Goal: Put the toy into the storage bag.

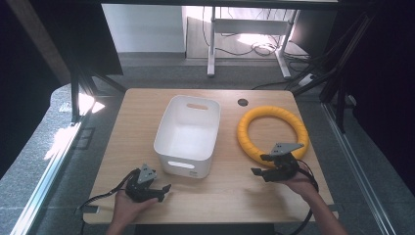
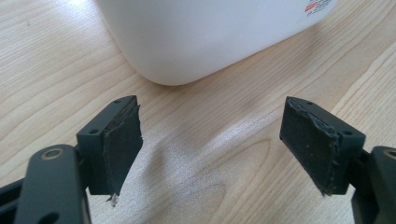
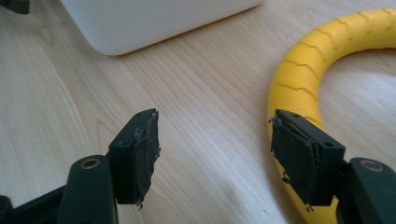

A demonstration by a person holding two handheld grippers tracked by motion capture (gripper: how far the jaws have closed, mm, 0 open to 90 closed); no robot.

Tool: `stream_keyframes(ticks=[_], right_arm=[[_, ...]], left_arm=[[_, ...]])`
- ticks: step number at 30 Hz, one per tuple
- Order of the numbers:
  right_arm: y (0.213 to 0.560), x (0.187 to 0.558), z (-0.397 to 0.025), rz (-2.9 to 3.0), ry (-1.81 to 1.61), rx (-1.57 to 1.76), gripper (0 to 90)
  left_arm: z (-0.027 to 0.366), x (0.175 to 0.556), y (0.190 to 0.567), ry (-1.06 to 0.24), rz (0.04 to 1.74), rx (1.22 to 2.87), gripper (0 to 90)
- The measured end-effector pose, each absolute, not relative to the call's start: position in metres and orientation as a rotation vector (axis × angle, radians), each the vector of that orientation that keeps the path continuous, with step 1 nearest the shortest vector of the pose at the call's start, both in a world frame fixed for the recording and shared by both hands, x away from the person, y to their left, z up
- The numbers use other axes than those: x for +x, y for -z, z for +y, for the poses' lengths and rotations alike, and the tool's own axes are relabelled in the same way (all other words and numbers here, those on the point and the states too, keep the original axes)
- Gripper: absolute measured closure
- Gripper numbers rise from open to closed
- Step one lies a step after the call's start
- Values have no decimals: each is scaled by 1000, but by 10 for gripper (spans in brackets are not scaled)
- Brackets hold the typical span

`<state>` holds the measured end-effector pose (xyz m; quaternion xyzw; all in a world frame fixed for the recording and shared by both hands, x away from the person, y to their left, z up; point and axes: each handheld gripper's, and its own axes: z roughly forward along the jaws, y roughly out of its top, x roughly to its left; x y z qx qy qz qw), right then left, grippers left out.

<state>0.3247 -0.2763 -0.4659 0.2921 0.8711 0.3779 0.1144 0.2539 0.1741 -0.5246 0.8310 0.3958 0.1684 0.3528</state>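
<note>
My left gripper sits low over the near left part of the wooden table, its jaws spread wide with nothing between them but bare wood; in the left gripper view the rounded near corner of the white bin stands just ahead of my pads, not touching them. The bin stands upright at the middle of the table, empty, with a slot handle in its near wall. To its right lies the yellow ring, flat on the wood, apart from the bin. My right gripper hovers at the ring's near edge, jaws also wide open and holding nothing. In the right gripper view one pad stands right over the ring's ribbed curve, the other over bare wood, and I cannot tell whether that pad touches the ring.
</note>
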Motion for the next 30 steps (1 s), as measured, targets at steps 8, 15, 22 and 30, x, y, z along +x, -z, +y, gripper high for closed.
stream_keyframes(ticks=[8,15,22,30], right_arm=[[454,343,-277,2593,-1036,852,312],[450,365,-278,2679,-961,849,301],[448,375,-278,2717,-892,847,298],[452,392,-275,2767,-796,855,305]], left_arm=[[173,254,526,-427,1026,2158,211],[173,254,525,-421,1026,2163,212],[174,254,526,-421,1026,2173,212],[175,254,525,-422,1023,2168,212]])
